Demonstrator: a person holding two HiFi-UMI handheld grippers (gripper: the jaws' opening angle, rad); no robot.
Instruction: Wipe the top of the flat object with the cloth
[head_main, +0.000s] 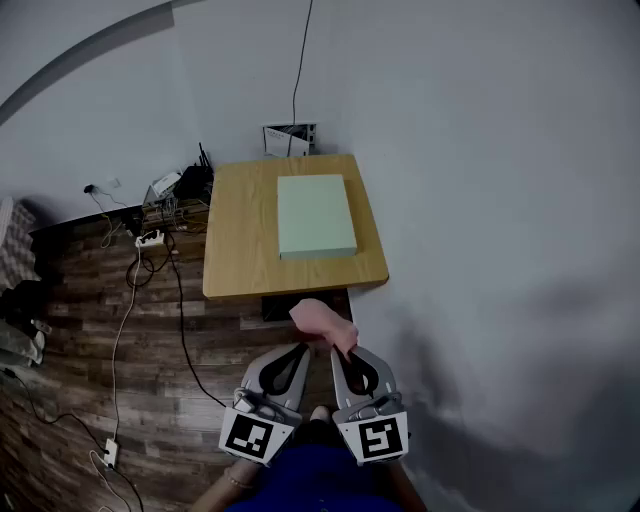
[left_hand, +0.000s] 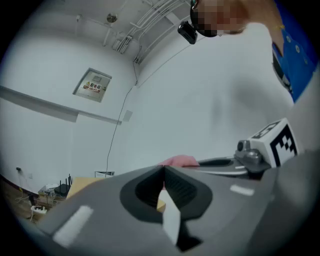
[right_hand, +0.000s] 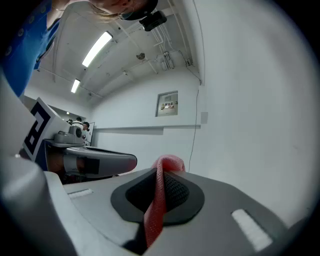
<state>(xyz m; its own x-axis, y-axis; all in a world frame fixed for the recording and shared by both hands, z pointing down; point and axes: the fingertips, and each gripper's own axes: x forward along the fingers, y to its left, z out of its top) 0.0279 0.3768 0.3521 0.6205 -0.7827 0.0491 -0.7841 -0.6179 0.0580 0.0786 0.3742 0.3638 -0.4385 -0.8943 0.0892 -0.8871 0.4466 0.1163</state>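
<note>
Pink cloth (head_main: 322, 320) near wooden table (head_main: 240, 250) edge

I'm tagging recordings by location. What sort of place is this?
Probably a sparse office or lab room: a small wooden table by a plain white wall, a power strip with trailing cables on the wood-look floor, and tube lights on an exposed ceiling.

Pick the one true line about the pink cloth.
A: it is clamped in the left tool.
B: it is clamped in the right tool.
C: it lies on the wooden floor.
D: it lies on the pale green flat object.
B: the right gripper view shows the pink cloth pinched between the closed jaws of the right tool.
</note>
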